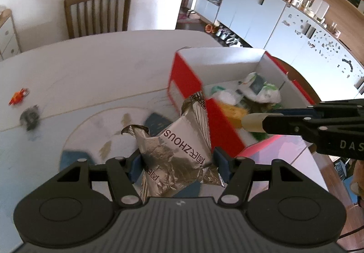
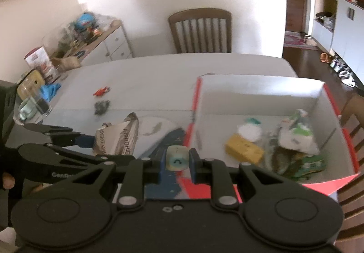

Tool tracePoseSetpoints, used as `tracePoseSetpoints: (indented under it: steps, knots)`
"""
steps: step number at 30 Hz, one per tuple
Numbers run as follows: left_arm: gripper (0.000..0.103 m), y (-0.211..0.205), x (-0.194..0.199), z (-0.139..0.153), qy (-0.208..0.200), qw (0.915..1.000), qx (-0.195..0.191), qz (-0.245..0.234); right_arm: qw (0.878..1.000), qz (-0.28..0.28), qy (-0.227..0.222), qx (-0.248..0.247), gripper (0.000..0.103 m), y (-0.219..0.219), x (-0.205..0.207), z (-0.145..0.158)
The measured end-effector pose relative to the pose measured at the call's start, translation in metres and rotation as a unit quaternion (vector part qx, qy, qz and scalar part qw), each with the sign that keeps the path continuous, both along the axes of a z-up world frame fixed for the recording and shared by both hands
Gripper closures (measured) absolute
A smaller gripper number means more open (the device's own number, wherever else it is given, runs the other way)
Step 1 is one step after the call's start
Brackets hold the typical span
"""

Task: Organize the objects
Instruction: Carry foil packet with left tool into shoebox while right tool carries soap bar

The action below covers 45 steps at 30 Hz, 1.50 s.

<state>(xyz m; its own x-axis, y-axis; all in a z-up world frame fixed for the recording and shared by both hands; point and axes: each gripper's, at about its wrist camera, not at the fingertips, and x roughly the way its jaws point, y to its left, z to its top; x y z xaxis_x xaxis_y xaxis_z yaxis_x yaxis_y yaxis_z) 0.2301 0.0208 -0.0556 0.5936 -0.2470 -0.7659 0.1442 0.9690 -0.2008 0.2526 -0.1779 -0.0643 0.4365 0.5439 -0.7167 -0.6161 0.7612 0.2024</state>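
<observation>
Two grippers work here, and we see both clenched on something. Our left gripper (image 1: pixel 176 165) grasps a crumpled silver foil packet (image 1: pixel 179 146), lifted above the surface (image 1: pixel 91 75), just left of the red box (image 1: pixel 188 77). Our right gripper (image 2: pixel 177 163) pinches a small pale object with a drawn smile (image 2: pixel 177 158), near the front left corner of the box. Inside the box lie a yellow block (image 2: pixel 244 150) and green-white wrappers (image 2: pixel 295 136). One orange toy (image 1: pixel 19 95) and a dark small thing (image 1: pixel 30 116) rest far left on the surface.
</observation>
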Motion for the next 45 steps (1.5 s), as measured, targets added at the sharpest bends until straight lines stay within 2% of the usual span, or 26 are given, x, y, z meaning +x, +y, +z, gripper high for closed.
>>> tracePoseSetpoints:
  steps: [10, 23, 36, 41, 45]
  knots:
    - [0.039, -0.057, 0.032, 0.013, -0.016, 0.9996, 0.015, -0.02, 0.999, -0.027, -0.017, 0.001, 0.084, -0.052, 0.041, -0.001]
    - [0.039, -0.112, 0.087, 0.008, -0.007, 0.9991, 0.039, -0.018, 1.0, -0.011, 0.002, -0.024, 0.084, -0.084, 0.081, -0.032]
    - [0.039, -0.156, 0.145, -0.027, 0.024, 0.9949, 0.096, -0.02, 0.998, 0.039, 0.021, -0.049, 0.084, -0.076, 0.099, -0.061]
    - [0.039, -0.166, 0.154, -0.039, 0.035, 0.993, 0.108, -0.029, 0.996, 0.049, 0.03, -0.064, 0.084, -0.076, 0.104, -0.072]
    - [0.039, -0.168, 0.159, -0.047, 0.049, 0.993, 0.104, -0.028, 0.994, 0.057, 0.041, -0.078, 0.084, -0.076, 0.108, -0.081]
